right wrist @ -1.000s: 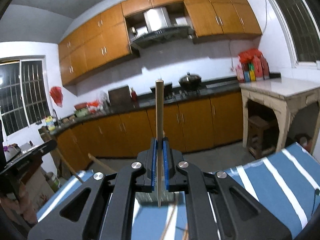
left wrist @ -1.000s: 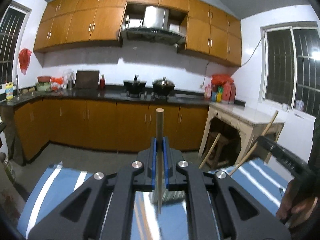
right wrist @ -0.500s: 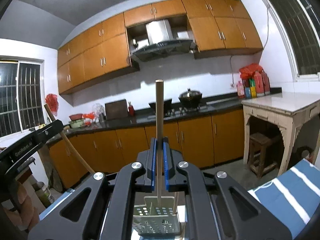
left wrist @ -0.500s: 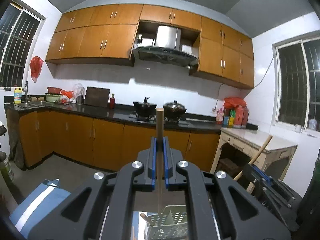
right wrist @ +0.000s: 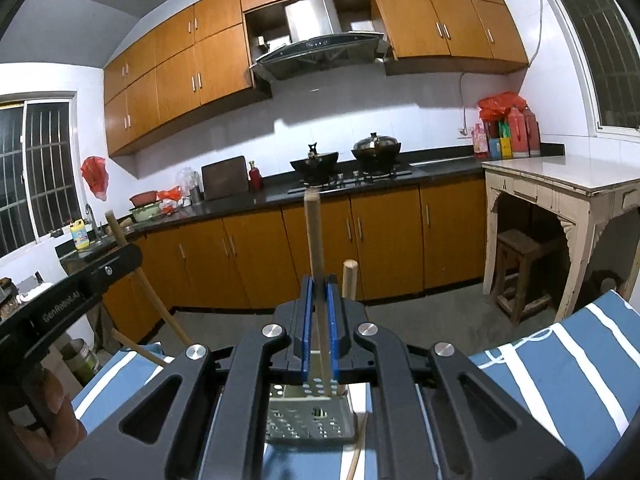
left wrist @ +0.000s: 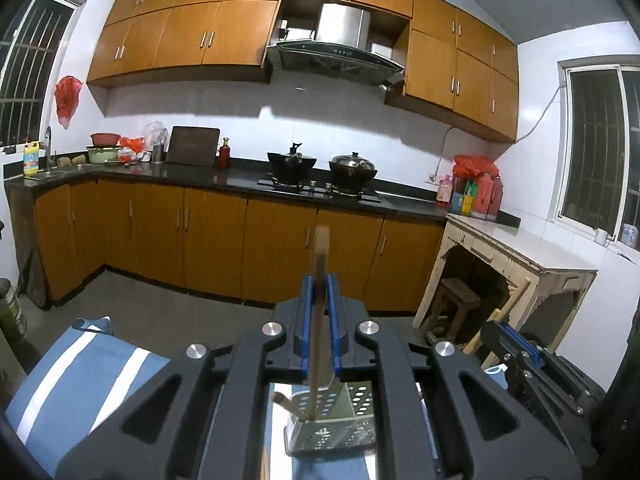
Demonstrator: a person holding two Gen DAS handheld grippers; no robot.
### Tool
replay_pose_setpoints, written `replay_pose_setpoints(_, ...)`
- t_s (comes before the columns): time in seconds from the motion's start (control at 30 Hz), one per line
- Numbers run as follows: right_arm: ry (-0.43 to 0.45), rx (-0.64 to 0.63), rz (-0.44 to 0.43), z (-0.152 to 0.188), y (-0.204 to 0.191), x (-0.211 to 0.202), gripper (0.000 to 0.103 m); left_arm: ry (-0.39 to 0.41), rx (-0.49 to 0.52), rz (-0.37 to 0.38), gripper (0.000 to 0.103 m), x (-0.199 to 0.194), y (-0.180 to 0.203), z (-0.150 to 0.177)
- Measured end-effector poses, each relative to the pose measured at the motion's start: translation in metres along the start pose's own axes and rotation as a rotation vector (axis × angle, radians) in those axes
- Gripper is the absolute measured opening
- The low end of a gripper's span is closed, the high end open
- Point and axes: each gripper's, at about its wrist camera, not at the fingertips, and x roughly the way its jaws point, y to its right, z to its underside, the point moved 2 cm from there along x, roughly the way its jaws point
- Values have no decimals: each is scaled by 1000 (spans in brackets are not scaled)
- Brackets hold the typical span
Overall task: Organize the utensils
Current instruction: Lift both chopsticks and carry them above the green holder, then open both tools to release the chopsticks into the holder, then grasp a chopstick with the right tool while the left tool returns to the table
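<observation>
Left claw (left wrist: pixel 319 312) is clamped on a wooden chopstick (left wrist: pixel 318 300), blue pads pressing both sides, stick standing nearly upright with a slight lean; its lower tip sits inside the perforated metal utensil basket (left wrist: pixel 352 428) on the blue striped cloth (left wrist: pixel 80 380) covering the table. Its jaws have just been opening a little, but the pads appear to be touching the stick in the left wrist view. A second stick (left wrist: pixel 290 402) leans out of the basket at its near-left corner. Right claw (right wrist: pixel 319 312) is likewise closed on its own chopstick (right wrist: pixel 314 264), tip down at the far edge of the basket (right wrist: pixel 312 420); another stick (right wrist: pixel 349 280) stands just right of it in the basket, and a loose one (right wrist: pixel 358 444) lies on the cloth near the basket. Judgement: both hands are at the drop-in stage. To do it well, keep each stick vertical over the basket mouth, lower until the tip is well below the rim, then part the pads gently so the stick slides down rather than tipping out. Release one hand at a time; the two claws are close and a stick could knock its neighbour. Risk: a light basket may shift or tip if a stick is pushed sideways against its wall.
</observation>
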Motion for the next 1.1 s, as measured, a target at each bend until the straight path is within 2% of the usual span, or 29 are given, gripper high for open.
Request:
replay_pose_setpoints(0.2, 13, 2, 3, -6, 4, -17, 8, 14, 0, -11, 21, -20, -4, -4)
replay_pose_setpoints(0.4, 15, 1, 13, -5, 10, -44, 8, 15, 18, -28, 26, -52, -12, 1)
replay_pose_setpoints(0.57, -30, 19, 27, 17, 24, -62, 8, -10, 29, -55, 29, -78, -26, 19)
replay_pose_setpoints(0.83, -218, 45, 97, 91, 55, -57, 8, -118, 60, -123, 30, -95, -61, 88)
replay_pose_setpoints(1.1, -442, 103, 106, 164, 72, -27, 8, -336, 20, -165, 30, -61, -96, 167)
